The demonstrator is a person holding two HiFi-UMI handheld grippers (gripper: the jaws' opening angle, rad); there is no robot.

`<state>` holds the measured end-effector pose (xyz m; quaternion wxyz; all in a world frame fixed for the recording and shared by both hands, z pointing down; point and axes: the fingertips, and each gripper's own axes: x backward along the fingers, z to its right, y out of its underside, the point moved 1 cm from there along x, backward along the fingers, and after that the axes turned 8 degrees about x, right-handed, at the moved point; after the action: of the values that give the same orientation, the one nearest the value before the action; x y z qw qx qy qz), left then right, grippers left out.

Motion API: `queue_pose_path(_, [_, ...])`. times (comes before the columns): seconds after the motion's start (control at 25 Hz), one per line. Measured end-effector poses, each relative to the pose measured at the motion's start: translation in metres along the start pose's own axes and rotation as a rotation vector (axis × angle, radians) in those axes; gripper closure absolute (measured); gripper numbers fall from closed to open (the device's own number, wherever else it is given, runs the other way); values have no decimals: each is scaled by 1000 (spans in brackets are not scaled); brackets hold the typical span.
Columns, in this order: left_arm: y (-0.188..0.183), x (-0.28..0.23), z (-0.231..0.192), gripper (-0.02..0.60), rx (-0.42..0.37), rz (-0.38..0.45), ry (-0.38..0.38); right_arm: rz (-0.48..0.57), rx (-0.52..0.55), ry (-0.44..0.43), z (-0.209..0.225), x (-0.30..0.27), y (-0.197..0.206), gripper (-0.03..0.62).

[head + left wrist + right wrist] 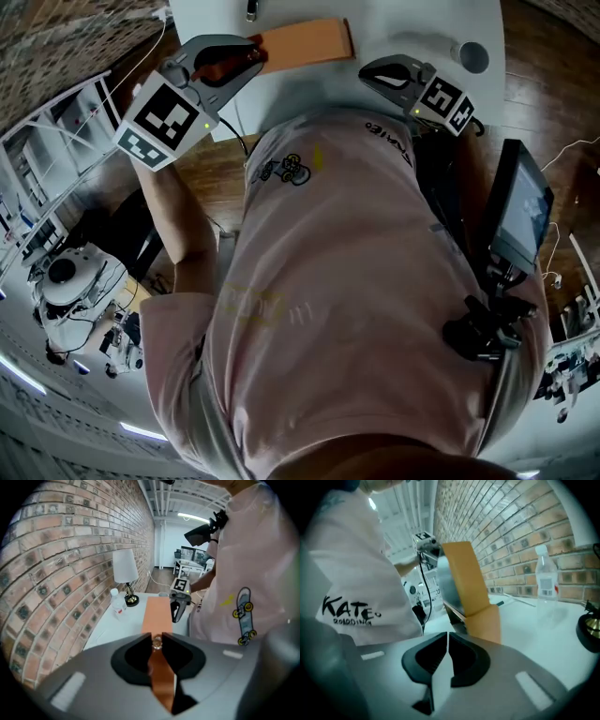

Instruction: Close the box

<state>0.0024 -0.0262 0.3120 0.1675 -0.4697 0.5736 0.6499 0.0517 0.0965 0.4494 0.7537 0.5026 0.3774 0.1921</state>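
The person's pink shirt (356, 281) is filling most of the head view, pressing close to the near edge of the white table (394, 28), and the orange box (305, 42) is lying on that table just beyond the two tools. The left gripper (246, 58) is clenching the free edge of the lid (461, 573); its own view is showing the thin orange panel running straight between the pinched jaws. From the right gripper view the lid is standing raised at a slant above the box body, so the closing is not yet done. The right gripper (367, 70) is resting near the table edge with its jaws pressed together on nothing. The lid is looking like a thin, stiff, light board, probably hinged along one side, so it is likely swinging down easily, with more risk of the light box sliding on the smooth tabletop than of anything bending. The edge already in the grip is looking like the right place to hold; the empty tool could be steadying the box body from the side. Room is opening freely across the table towards the brick wall (70, 573), where a plastic bottle (546, 581) and a lamp (125, 566) are standing well apart from the box. A mounted screen (520, 211) is crowding the right elbow's side.
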Motion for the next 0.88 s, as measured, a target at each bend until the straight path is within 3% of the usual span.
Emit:
queue_pose_path(0.08, [-6, -4, -8, 506, -3, 17, -17, 13, -3, -11, -7, -21, -2, 592])
queue_pose_path(0.16, [-14, -7, -7, 506, -5, 33, -36, -68, -15, -10, -5, -53, 17, 592])
queue_pose_path(0.28, [-25, -15, 13, 506, -21, 44, -46, -150, -152, 80, 21, -91, 48, 592])
queue_pose_path(0.4, [-28, -31, 42, 508, -38, 63, -17, -74, -358, 181, 51, -103, 55, 593])
queue_pose_path(0.48, [-29, -36, 60, 508, -31, 76, -12, -7, -440, 227, 66, -103, 47, 592])
queue_pose_path(0.64, [-24, -40, 79, 511, -27, 52, -70, 54, -456, 284, 86, -99, 36, 594])
queue_pose_path(0.88, [-11, -63, 82, 511, 35, 34, -234, 92, -392, 349, 112, -90, 23, 596])
